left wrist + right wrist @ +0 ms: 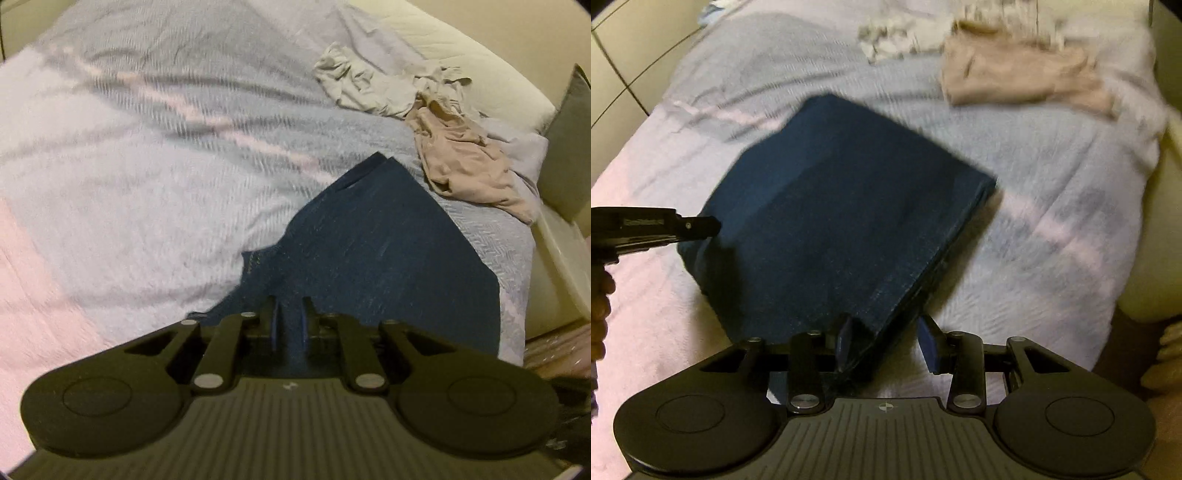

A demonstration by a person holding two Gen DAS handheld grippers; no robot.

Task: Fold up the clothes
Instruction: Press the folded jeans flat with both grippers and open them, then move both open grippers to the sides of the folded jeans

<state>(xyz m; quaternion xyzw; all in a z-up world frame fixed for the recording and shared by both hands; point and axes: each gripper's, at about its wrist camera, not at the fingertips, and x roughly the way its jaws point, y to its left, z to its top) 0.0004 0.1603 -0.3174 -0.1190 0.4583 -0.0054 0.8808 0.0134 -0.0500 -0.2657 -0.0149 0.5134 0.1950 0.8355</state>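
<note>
Both grippers — left (289,320), right (888,341) — hold folded navy jeans (842,221).

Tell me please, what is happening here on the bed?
A person is folding clothes with a handheld gripper in each hand. The left gripper is shut on the folded dark blue jeans. The right gripper is open around the jeans' near corner. Two crumpled garments, beige and off-white, wait farther back on the bedspread.
</note>
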